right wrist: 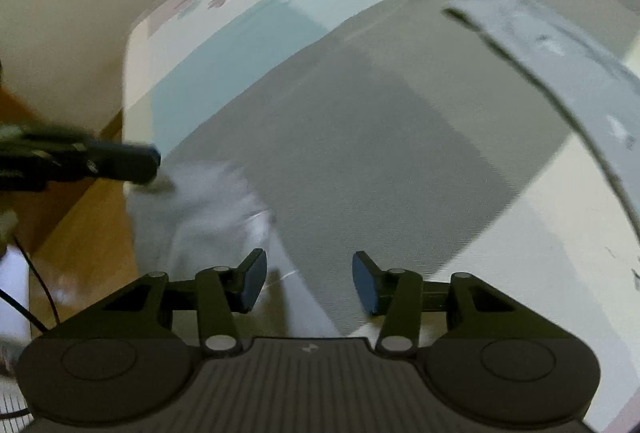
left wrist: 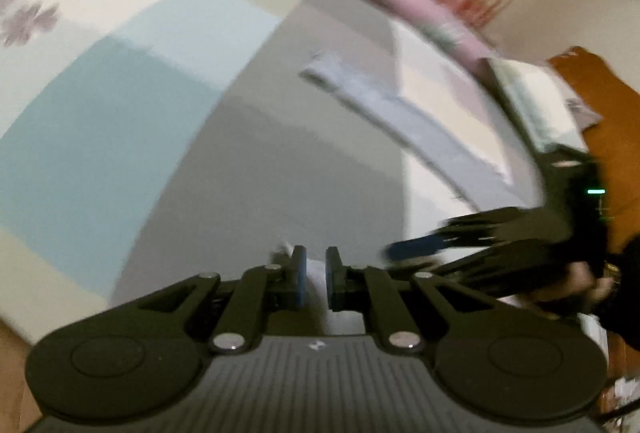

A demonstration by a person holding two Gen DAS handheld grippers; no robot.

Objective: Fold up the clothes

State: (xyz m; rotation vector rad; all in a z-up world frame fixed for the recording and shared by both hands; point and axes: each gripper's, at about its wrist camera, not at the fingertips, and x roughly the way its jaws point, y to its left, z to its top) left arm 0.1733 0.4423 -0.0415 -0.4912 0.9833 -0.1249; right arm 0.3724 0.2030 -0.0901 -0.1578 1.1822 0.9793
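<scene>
Dim, flat indoor light with a greenish cast. Both views are smeared by motion blur, worst at the far bedding; fisheye bending curves the edges, and the corners go black.

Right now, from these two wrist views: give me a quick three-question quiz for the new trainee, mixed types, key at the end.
1. True or false: the right gripper is clamped on the grey garment.
2. What does the garment lie on? A) a wooden table B) a pastel colour-block sheet C) a tiled floor
3. Fill in: the ___ gripper has its jaws nearly together on a pale edge of cloth.

Key
1. False: its jaws stand open over the garment, gripping nothing.
2. B.
3. The left gripper.
</scene>
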